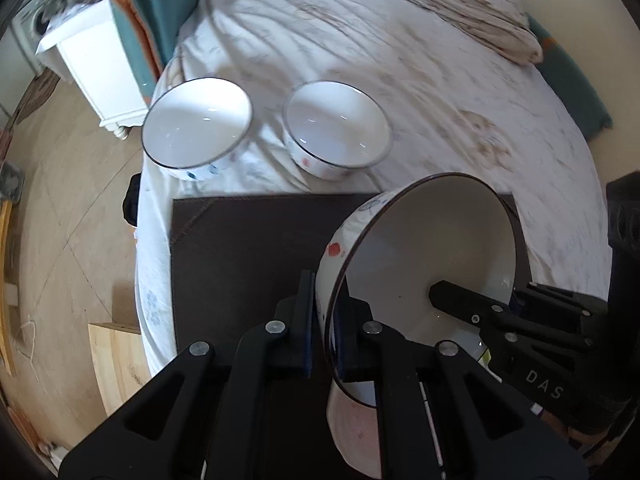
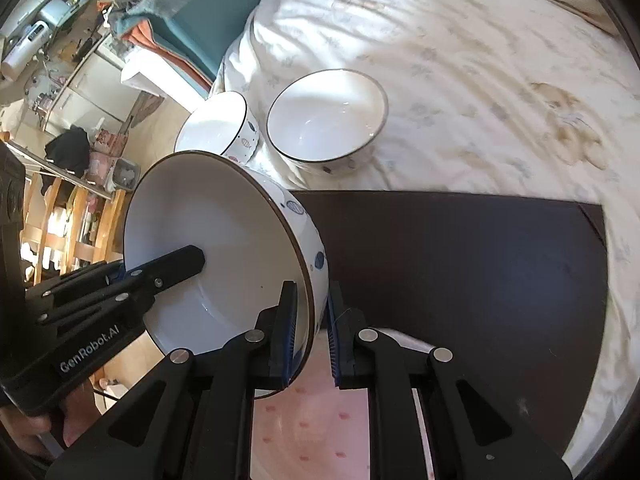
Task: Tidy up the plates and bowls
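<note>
A white bowl with a brown rim (image 1: pixel 432 248) (image 2: pixel 224 240) is held tilted on its side above a dark brown mat (image 1: pixel 248 248) (image 2: pixel 460 264). My left gripper (image 1: pixel 324 320) is shut on its rim on one side. My right gripper (image 2: pixel 312 320) is shut on the rim on the other side. Each gripper's finger shows inside the bowl in the other view. Two more white bowls stand upright on the bed beyond the mat: a left one (image 1: pixel 196 128) (image 2: pixel 220 128) and a right one (image 1: pixel 336 128) (image 2: pixel 326 120).
The mat lies on a bed with a wrinkled white sheet (image 1: pixel 400 60) (image 2: pixel 460 60). A pink patterned plate or cloth (image 2: pixel 312 420) lies under the grippers. A white bedside cabinet (image 1: pixel 96 64) and wooden floor (image 1: pixel 60 240) are left of the bed. Wooden chairs (image 2: pixel 68 216) stand at left.
</note>
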`<state>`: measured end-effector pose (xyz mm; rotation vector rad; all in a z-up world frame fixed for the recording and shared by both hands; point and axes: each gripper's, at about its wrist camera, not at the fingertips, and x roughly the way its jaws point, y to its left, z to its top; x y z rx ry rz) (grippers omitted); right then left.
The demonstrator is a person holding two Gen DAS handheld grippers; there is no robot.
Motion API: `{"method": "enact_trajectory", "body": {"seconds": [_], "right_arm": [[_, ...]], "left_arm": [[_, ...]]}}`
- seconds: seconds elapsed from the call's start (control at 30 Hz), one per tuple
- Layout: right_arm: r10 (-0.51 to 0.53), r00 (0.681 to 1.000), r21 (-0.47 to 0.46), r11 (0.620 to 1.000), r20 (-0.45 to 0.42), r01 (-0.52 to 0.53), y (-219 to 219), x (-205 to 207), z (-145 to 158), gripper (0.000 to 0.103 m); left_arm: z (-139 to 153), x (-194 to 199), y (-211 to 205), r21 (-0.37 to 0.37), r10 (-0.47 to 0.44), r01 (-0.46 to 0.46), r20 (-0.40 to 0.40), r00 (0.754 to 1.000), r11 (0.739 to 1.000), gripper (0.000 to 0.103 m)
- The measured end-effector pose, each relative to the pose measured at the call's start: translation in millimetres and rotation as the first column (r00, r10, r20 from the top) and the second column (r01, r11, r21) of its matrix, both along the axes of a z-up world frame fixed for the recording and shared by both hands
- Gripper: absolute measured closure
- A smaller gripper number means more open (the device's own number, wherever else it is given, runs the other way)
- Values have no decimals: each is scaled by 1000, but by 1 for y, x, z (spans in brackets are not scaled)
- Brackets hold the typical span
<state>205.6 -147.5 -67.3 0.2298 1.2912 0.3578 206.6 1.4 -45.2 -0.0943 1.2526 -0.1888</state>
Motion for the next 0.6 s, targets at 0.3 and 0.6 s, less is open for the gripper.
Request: {"method": "enact_trajectory", "body": {"seconds": [0.3,0.6], "right_arm": [[-19,1000,-13,1000,0,19,-31,-47,13,88],[-55,997,-20,998,-51,54,-59,-91,3,88]], "left_arm": [[6,-43,-34,6,-84,84,7,996,996,97],[-8,-79,-66,18,-135,136,-25,990,991,97]]}}
